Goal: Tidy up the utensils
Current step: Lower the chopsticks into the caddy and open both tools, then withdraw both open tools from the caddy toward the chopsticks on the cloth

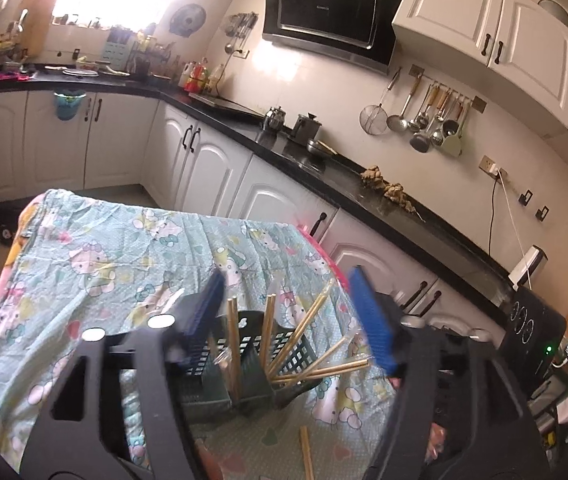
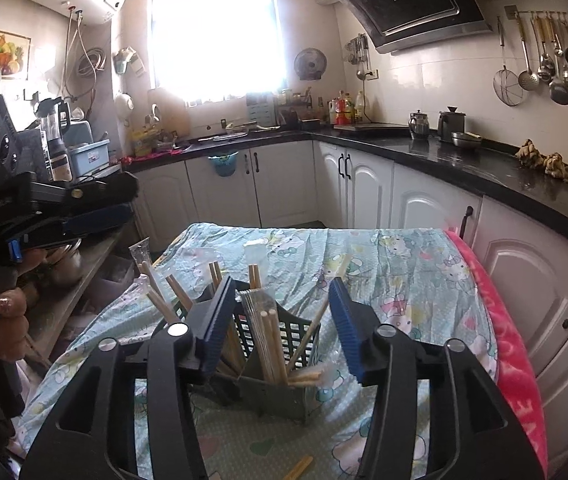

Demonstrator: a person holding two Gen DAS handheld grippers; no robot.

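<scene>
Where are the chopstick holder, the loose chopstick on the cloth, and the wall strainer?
chopstick holder (image 2: 280, 394), right wrist view, front wall.
loose chopstick (image 1: 306, 454), left wrist view, mid-shaft.
wall strainer (image 1: 373, 120), left wrist view, mesh bowl.

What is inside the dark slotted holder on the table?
The holder contains many wooden chopsticks leaning outward, some in clear wrappers. Its walls hide their lower ends and the bottom. One more chopstick lies outside on the patterned cloth.

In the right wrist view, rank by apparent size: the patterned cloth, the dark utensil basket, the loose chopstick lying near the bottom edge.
1. Patterned cloth, largest.
2. Utensil basket.
3. Loose chopstick, smallest; cut off by the frame, so only its visible part counts.
</scene>
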